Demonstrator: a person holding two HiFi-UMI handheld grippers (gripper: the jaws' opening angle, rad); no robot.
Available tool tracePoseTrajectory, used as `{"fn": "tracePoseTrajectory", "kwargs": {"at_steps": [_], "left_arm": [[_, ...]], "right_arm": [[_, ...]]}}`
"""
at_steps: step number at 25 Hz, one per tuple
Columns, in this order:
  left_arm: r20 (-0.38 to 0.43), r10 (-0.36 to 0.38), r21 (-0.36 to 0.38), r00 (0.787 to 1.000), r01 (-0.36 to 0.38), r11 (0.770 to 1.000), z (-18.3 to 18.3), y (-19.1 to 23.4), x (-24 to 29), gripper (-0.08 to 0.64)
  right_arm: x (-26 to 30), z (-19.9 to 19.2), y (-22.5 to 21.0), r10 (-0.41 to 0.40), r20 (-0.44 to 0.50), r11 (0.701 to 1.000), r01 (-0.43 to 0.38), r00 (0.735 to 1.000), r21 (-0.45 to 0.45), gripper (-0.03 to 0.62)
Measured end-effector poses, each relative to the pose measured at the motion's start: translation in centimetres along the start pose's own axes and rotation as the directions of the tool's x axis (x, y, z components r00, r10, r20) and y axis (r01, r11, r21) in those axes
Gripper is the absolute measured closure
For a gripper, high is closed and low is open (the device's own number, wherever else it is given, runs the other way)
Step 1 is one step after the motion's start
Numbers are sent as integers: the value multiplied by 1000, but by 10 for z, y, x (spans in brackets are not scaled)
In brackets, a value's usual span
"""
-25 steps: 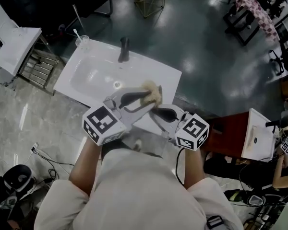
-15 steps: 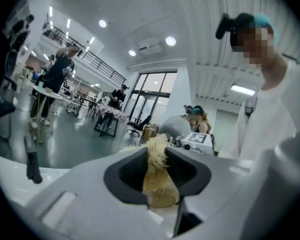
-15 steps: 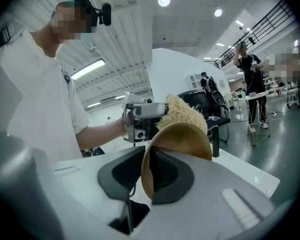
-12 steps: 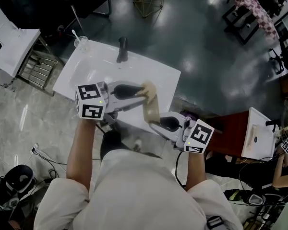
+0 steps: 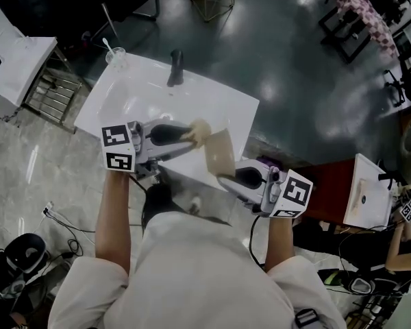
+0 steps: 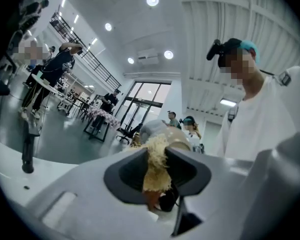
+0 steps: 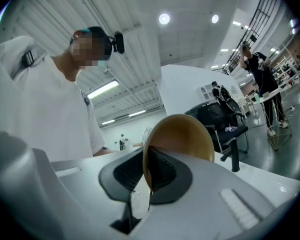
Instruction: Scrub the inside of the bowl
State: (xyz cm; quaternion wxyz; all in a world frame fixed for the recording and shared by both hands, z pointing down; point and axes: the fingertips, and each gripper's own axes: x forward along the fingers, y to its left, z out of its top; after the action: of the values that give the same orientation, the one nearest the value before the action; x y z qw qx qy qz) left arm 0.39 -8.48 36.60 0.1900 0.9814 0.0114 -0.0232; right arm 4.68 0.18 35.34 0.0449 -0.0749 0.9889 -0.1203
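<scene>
The person is standing at a white sink [image 5: 106,101] with both forearms stretched forward from the body, each hand gripping one tool at about the same height.

The left gripper [image 5: 190,134] [image 6: 157,170] is pointing level and toward the right of the head view, with its marker cube sitting over the near left corner of the sink. Its jaws are pinching a pale yellow fibrous scrubber [image 5: 201,130] [image 6: 157,159], which is bulging out past the fingertips.

The right gripper [image 5: 223,177] [image 7: 149,173] is angling up and to the left in the head view, with its cube out beyond the sink's near right corner. Its jaws are pressing together on the thin rim of a tan bowl [image 5: 219,153] [image 7: 182,134]; one pad is lying inside the wall and the other outside.

The bowl is being held in the air on its edge, over the near right part of the sink, between the two grippers. The scrubber is meeting the bowl at its upper left side; whether it is touching the inner surface cannot be told.

A black faucet [image 5: 176,69] is standing at the far edge of the sink, and a clear glass [image 5: 115,57] with a spoon in it is standing at the far left corner.
</scene>
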Motion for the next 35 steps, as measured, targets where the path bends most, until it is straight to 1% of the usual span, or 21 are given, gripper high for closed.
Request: {"fn": "tracePoseTrajectory", "kwargs": {"at_steps": [4,7,9,12,17,21,24,28,32,35], "left_arm": [[20,-36,1,999,36,999,-10,-8,1,451],[40,-79,-3,996,79,997,-16,-19,8,451],[44,-103,3,994,103,995,-20,-28,13,451],[34,-132,6,991,131,991,-25,-37,18,451],[10,-157,23,988,156,987,-29,-51,19,453],[32,-173,62,984,171,983,-19,-61,8,453],[58,-178,99,982,172,980,-4,-65,0,454],[64,-188,140,980,178,974,10,-66,-2,454],[80,-199,159,977,185,970,19,-66,0,462],[86,-193,167,977,177,970,22,-62,4,469]], "right_arm": [[-2,25,-2,21,115,1000,-22,993,8,578],[-4,38,-13,-15,167,1000,11,986,22,580],[-4,40,-24,-54,171,998,49,984,34,580],[1,36,-39,-112,147,993,106,983,50,580],[3,21,-55,-195,107,981,191,975,40,580],[1,0,-67,-259,45,965,257,965,44,580],[-1,-11,-69,-259,23,964,257,966,67,580],[2,-24,-64,-236,-13,969,236,972,78,580],[7,-32,-58,-210,-61,975,214,976,59,579],[5,-33,-61,-214,-75,974,219,974,59,580]]}}
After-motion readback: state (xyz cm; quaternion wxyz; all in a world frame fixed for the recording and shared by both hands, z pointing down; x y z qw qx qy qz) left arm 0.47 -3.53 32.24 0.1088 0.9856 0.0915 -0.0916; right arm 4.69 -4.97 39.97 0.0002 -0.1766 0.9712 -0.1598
